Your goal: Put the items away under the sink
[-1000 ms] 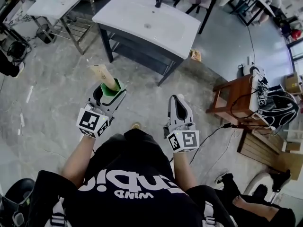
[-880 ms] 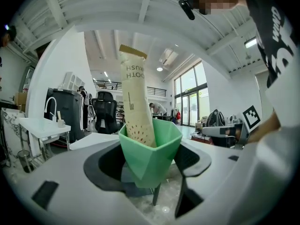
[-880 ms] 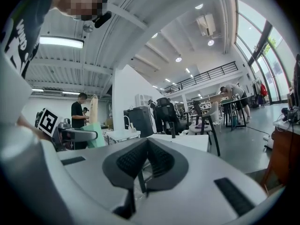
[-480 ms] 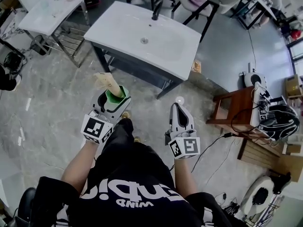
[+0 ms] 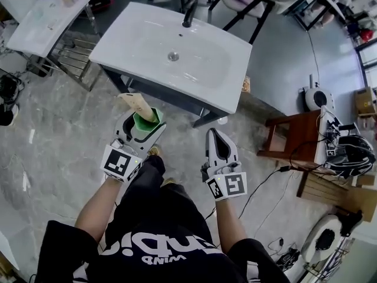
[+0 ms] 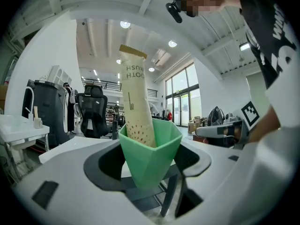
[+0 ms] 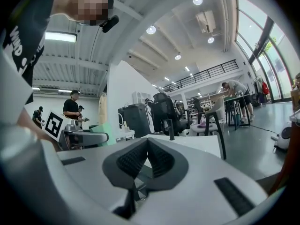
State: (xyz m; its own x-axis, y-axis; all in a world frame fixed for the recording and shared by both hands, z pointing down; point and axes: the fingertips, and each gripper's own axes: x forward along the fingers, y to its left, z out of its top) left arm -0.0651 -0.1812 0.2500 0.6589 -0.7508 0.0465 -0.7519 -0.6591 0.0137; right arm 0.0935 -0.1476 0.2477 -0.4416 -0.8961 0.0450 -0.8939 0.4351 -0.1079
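Before the sink's (image 5: pixel 121 50) near edge, left gripper (image 5: pixel 143 121) clamps a green cup (image 6: pixel 150 154) (toothbrush box (image 6: pixel 136 102) inside); right gripper (image 5: pixel 214 133) pinched together, empty.

left claw (image 5: pixel 143 125) clamped on green cup (image 6: pixel 149 146) | right claw (image 5: pixel 217 137) closed, empty

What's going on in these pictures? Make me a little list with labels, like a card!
Left gripper: shut on a green cup
In the cup: a tan toothbrush pack, sticking up out of the top
Right gripper: shut, holding nothing
Sink: white, with a dark tap, on a dark stand in front of the person
Where the cup is: up in the air, not yet under the sink
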